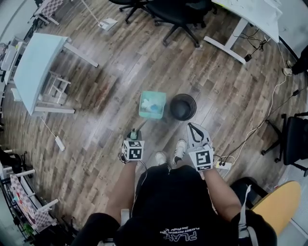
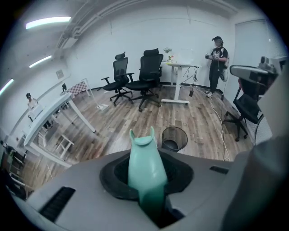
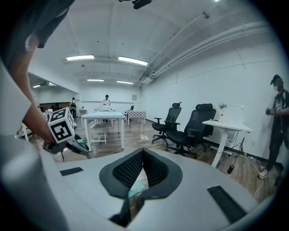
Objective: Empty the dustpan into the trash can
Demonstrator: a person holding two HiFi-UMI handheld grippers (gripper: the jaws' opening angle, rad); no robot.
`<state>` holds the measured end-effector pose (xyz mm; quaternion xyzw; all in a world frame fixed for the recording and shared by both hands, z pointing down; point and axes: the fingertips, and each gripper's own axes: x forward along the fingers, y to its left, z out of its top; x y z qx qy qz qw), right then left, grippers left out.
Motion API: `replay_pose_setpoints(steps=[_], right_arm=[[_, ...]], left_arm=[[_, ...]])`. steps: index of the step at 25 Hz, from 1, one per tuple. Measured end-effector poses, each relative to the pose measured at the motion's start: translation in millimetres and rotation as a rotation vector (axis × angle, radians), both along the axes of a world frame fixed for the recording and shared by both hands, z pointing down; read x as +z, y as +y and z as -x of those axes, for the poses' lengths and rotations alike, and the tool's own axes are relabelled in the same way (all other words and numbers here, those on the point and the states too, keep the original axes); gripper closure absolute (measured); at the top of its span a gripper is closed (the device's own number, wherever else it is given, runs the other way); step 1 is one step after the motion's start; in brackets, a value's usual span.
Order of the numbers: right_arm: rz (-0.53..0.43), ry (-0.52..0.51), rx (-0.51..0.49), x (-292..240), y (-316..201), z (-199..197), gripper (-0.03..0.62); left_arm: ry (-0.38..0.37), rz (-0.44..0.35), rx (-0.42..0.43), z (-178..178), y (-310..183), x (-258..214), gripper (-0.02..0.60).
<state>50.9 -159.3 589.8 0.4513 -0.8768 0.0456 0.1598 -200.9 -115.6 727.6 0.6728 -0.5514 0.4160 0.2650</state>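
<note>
The teal dustpan (image 1: pixel 152 104) holds pale scraps and sits just left of the black mesh trash can (image 1: pixel 183 106), close to its rim. Its long handle (image 1: pixel 139 128) runs back to my left gripper (image 1: pixel 135 133), which is shut on it. In the left gripper view the teal handle (image 2: pixel 145 164) stands up between the jaws of the left gripper (image 2: pixel 147 185), with the trash can (image 2: pixel 174 138) on the floor beyond. My right gripper (image 1: pixel 192 128) hovers near the can's right side. Its pads meet at the tips, holding nothing (image 3: pixel 143 155).
A pale desk (image 1: pixel 36 67) stands at the left and black office chairs (image 1: pixel 178 14) at the top. A power strip (image 1: pixel 223 165) with cables lies at the right, near another chair (image 1: pixel 293 141). A person (image 2: pixel 218 58) stands at the far wall.
</note>
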Motion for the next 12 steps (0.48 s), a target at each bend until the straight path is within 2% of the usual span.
replay_pose_setpoints(steps=[3, 8, 12], right_arm=[[-0.042, 0.035, 0.046, -15.2, 6.4, -11.3, 0.571], [-0.069, 0.018, 0.161, -39.6, 34.4, -22.7, 0.571], [-0.08, 0.022, 0.205, -47.8, 58.2, -26.1, 0.571]], left_arm=[[-0.022, -0.047, 0.041, 7.8, 18.2, -24.9, 0.485], [-0.109, -0.126, 0.219, 14.3, 52.1, -58.4, 0.485], [-0.162, -0.196, 0.342, 11.6, 62.6, -77.2, 0.485]])
